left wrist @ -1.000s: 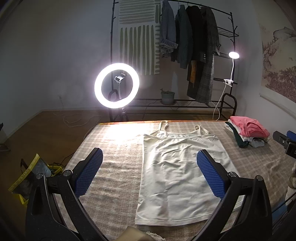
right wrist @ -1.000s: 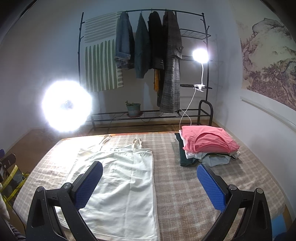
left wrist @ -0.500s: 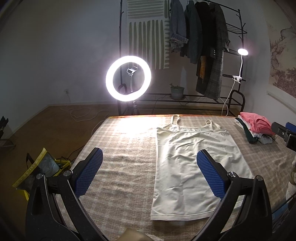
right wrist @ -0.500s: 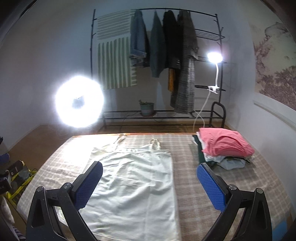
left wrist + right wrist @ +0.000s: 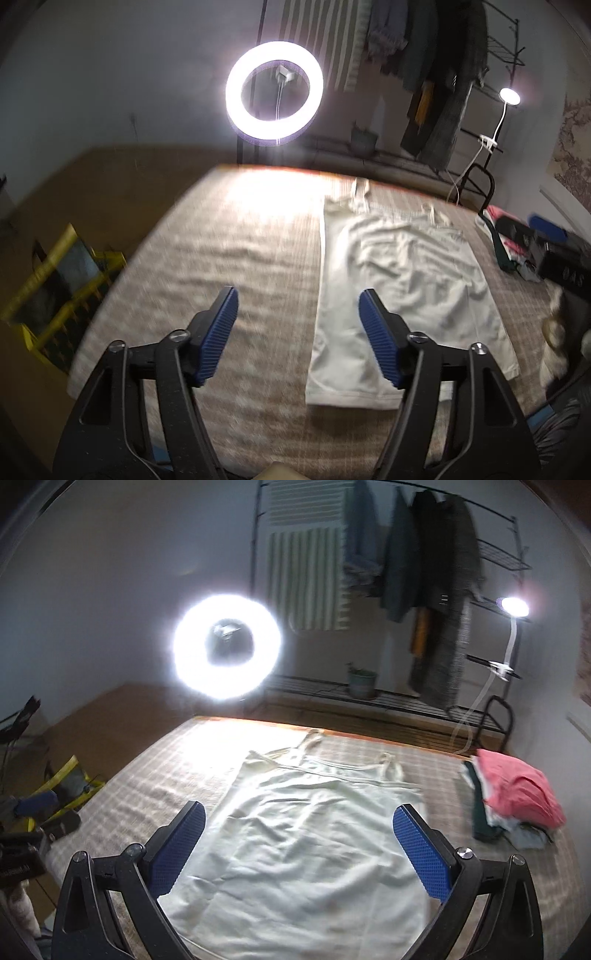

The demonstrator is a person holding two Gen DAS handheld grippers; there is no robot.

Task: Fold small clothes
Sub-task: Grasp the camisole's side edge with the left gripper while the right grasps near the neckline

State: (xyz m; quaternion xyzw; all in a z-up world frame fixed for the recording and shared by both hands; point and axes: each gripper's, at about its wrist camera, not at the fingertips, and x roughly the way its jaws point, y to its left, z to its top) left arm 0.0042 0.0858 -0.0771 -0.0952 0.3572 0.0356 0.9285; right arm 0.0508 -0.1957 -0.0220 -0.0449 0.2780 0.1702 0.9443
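1. The left gripper (image 5: 298, 321) hangs over the near part of the bed (image 5: 229, 258), its jaws apart with nothing between them; they have just been closing in and stand narrower than the right's.
2. Its blue pads (image 5: 378, 341) hover above the checked cover, the right-hand pad over the camisole's left edge near the hem, no contact visible.
3. The right gripper (image 5: 299, 845) has its jaws spread wide and empty, framing the lower body of the camisole (image 5: 314, 842) from above.
4. The white camisole lies flat and face up on the bed, hem toward the near edge, straps toward the far edge, with shallow wrinkles across the chest.
5. In the left wrist view it sits right of the bed's middle; bare cover stretches from it to the left edge.
6. A stack of folded clothes (image 5: 513, 797), pink on top, rests near the bed's far right corner, well apart from the camisole.
7. Beyond the far edge a ring light (image 5: 226, 647) glares, washing out the cover beneath it.
8. A garment rack (image 5: 424, 590) with hanging coats stands against the back wall, a small clip lamp (image 5: 512, 606) lit on its right side.
9. A yellow-trimmed bag (image 5: 62, 273) sits on the floor off the bed's left edge.
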